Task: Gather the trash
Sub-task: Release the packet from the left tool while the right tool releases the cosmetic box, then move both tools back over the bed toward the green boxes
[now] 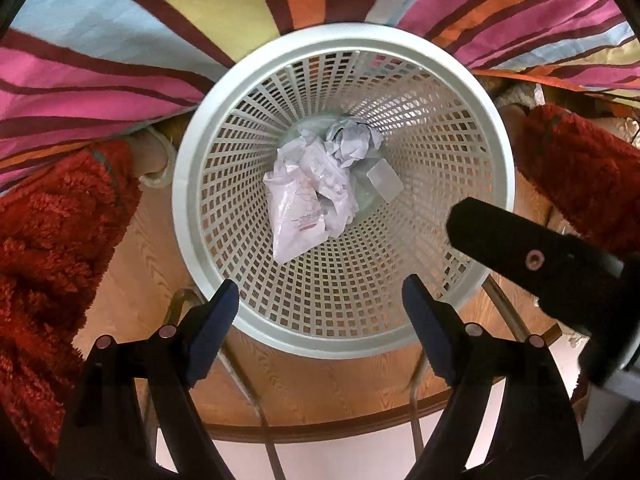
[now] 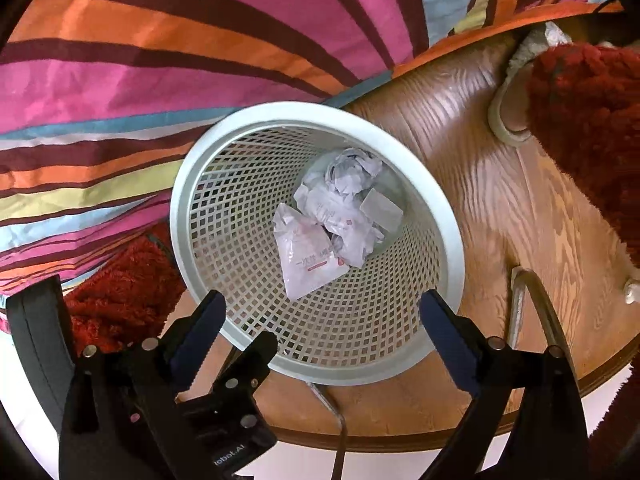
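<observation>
A white lattice trash basket (image 1: 200, 152) stands on the wood floor, seen from above in both views (image 2: 188, 184). Inside lie a crumpled paper ball (image 1: 352, 140) (image 2: 352, 172), a white plastic wrapper with red print (image 1: 304, 204) (image 2: 312, 256) and a small white card (image 1: 384, 184) (image 2: 380, 208). My left gripper (image 1: 320, 304) is open and empty above the basket's near rim. My right gripper (image 2: 320, 316) is open and empty above the near rim too. The right gripper shows as a black finger (image 1: 520, 252) in the left view; the left gripper's finger (image 2: 244, 364) shows low in the right view.
A striped bedcover (image 1: 120, 60) (image 2: 160, 60) hangs behind the basket. Red fuzzy legs in slippers (image 1: 48, 248) (image 2: 580, 120) stand on either side. A metal stool frame (image 2: 532, 320) and the floor edge (image 1: 320, 424) lie near me.
</observation>
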Demonstrator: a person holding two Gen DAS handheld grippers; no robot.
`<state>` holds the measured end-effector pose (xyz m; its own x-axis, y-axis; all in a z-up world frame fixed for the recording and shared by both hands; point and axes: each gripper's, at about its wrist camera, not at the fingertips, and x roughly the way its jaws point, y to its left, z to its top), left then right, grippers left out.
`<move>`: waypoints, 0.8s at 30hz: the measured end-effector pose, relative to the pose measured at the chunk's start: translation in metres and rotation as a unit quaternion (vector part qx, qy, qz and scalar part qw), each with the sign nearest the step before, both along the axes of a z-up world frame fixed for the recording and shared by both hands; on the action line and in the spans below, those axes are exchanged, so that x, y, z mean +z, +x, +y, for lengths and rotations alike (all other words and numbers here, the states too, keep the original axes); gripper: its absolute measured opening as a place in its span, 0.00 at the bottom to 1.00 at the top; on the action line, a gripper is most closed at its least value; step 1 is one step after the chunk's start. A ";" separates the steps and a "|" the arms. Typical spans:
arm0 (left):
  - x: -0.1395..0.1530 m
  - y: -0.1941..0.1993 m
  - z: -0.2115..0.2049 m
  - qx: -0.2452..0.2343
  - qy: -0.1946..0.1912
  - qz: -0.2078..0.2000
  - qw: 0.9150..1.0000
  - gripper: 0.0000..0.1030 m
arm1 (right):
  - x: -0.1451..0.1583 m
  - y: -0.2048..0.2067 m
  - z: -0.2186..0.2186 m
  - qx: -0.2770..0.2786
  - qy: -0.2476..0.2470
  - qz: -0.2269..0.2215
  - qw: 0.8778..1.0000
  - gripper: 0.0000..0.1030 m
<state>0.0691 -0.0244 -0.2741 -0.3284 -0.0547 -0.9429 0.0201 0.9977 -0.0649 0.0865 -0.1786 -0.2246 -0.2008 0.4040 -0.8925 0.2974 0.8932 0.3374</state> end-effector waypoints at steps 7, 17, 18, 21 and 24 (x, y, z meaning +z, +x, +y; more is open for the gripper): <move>0.022 -0.001 0.008 0.018 -0.005 -0.031 0.999 0.79 | 0.020 -0.002 -0.007 -0.009 -0.013 -0.034 0.999 0.90; 0.076 -0.003 0.019 0.048 -0.011 -0.121 0.991 0.79 | 0.088 -0.007 -0.010 0.003 -0.044 -0.171 0.984 0.91; 0.084 -0.005 0.020 0.049 -0.012 -0.134 0.990 0.79 | 0.094 -0.007 -0.010 0.003 -0.047 -0.187 0.981 0.91; 0.106 -0.007 0.018 0.043 -0.017 -0.173 0.984 0.79 | 0.120 -0.010 -0.014 0.001 -0.057 -0.241 0.969 0.92; 0.129 -0.006 0.016 0.038 -0.014 -0.218 0.975 0.79 | 0.143 -0.012 -0.016 -0.001 -0.059 -0.295 0.954 0.92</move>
<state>0.0626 -0.0084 -0.1448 0.1102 -0.0918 -0.9897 -0.0221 0.9953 -0.0948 0.0750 -0.1945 -0.0813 0.3502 0.2933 -0.8896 0.0891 0.9350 0.3433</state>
